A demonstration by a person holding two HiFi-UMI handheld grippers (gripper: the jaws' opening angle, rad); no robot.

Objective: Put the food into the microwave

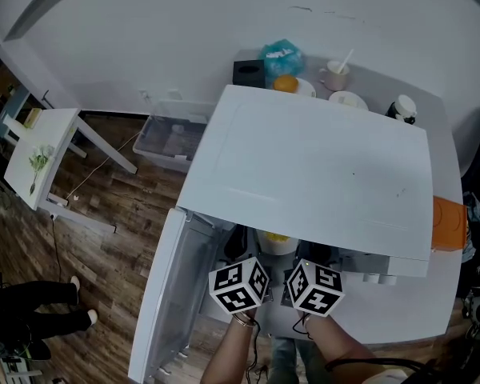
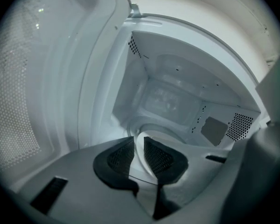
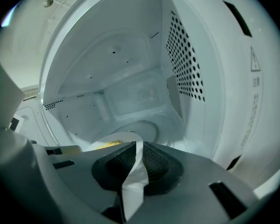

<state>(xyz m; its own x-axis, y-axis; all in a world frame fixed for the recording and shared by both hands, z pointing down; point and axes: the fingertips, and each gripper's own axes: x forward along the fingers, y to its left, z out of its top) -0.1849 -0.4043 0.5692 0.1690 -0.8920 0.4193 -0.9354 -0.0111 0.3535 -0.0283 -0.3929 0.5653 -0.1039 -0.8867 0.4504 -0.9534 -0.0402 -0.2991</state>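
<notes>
at microwave [image 1: 304,166] opening: left tongs [image 2: 139,149], right tongs [image 3: 138,154] pinch plate [image 3: 126,136] with food [image 3: 106,145]

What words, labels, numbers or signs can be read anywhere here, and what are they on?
Warning triangle on the microwave frame: a sign, no words.
Small print below it: too blurred to read.
Left marker cube and right marker cube: black-and-white patterns, no letters.
Plate gripped by left claw and right claw: no print visible.
</notes>
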